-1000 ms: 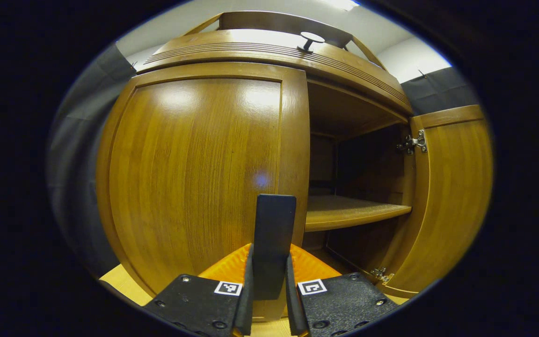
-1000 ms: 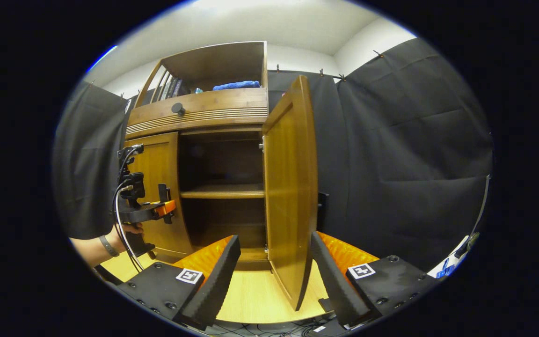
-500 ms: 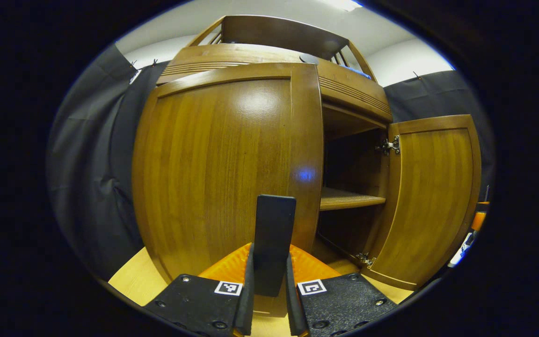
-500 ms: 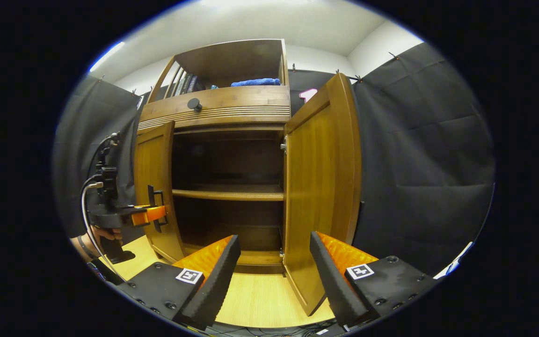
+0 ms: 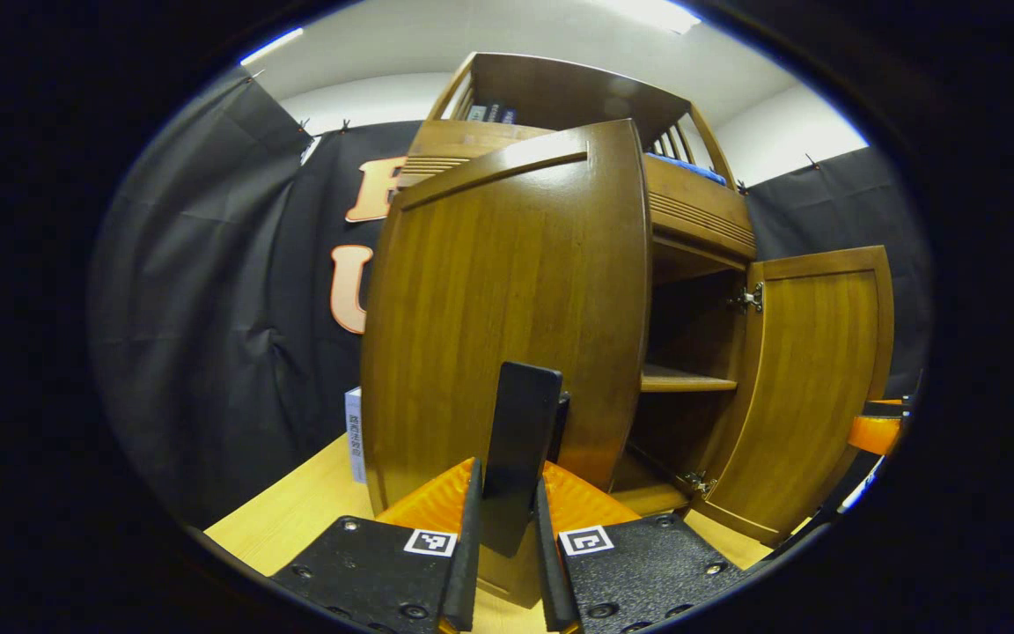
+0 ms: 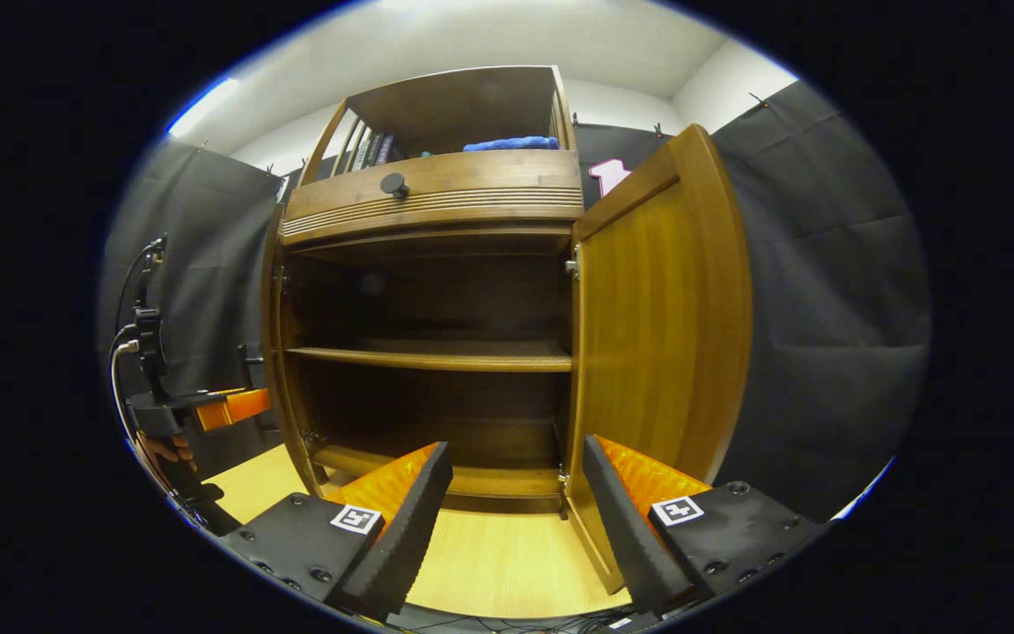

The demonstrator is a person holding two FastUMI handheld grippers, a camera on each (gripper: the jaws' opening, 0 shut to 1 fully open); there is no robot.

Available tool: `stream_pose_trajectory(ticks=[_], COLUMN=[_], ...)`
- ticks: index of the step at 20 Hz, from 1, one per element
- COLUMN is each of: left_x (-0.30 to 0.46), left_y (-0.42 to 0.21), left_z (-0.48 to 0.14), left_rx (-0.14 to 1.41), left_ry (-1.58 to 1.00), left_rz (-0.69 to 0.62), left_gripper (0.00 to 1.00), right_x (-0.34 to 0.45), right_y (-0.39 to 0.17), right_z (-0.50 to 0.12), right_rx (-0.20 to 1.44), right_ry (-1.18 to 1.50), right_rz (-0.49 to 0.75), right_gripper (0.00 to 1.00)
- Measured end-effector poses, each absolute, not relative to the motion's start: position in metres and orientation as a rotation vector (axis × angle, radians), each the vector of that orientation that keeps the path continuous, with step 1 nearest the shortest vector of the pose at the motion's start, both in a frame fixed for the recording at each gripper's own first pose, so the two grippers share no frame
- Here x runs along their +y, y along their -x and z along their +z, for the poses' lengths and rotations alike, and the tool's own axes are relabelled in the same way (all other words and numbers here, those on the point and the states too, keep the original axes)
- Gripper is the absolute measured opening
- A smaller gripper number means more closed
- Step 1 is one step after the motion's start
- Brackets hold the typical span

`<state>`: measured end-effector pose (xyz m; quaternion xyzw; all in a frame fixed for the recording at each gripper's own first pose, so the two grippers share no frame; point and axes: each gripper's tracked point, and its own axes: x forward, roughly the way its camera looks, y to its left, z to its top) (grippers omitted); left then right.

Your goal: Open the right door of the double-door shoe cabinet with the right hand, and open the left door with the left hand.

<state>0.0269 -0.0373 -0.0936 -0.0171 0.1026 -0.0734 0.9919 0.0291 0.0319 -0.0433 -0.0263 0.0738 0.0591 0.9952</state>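
This is a recording booth staged like a corner of a home, not a lived-in room. Black cloth (image 6: 824, 291) hangs as a wall at left and right of the right gripper view, pinned up just under a plain white ceiling (image 6: 489, 44) at the top of the frame. At centre a wooden shoe cabinet (image 6: 437, 202) stands on a pale wood floor (image 6: 489, 563), with books (image 6: 366, 150) and a folded blue cloth (image 6: 511, 143) on its open top shelf. Loose cables (image 6: 507, 623) lie along the bottom edge.
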Motion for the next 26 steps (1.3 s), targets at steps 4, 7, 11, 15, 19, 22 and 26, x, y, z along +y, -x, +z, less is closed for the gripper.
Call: stream_pose_trajectory(ticks=[4, 7, 11, 15, 19, 22, 26], left_x=[0.006, 0.027, 0.049, 0.084, 0.101, 0.118, 0.119], left_y=[-0.010, -0.003, -0.001, -0.003, -0.002, -0.002, -0.004], left_z=[-0.082, -0.078, -0.075, -0.079, -0.076, -0.076, -0.075], left_rx=[0.158, 0.137, 0.126, 0.132, 0.112, 0.118, 0.106], left_ry=[-0.030, -0.048, 0.000, 0.047, 0.090, 0.085, 0.031], left_rz=[-0.052, -0.063, -0.103, -0.078, -0.142, -0.165, -0.242], left_gripper=[0.29, 0.29, 0.33, 0.29, 0.22, 0.32, 0.30], right_x=[0.054, 0.071, 0.095, 0.109, 0.118, 0.128, 0.140], right_y=[-0.033, -0.036, -0.039, -0.042, -0.046, -0.046, -0.046], right_z=[-0.046, -0.052, -0.054, -0.053, -0.059, -0.060, -0.065], right_rx=[0.150, 0.158, 0.158, 0.149, 0.162, 0.162, 0.163], right_ry=[0.066, 0.066, 0.069, 0.086, 0.088, 0.079, 0.089], right_rz=[0.151, 0.170, 0.190, 0.194, 0.184, 0.184, 0.173], right_gripper=[0.97, 0.88, 0.97, 0.97, 0.97, 0.96, 0.94])
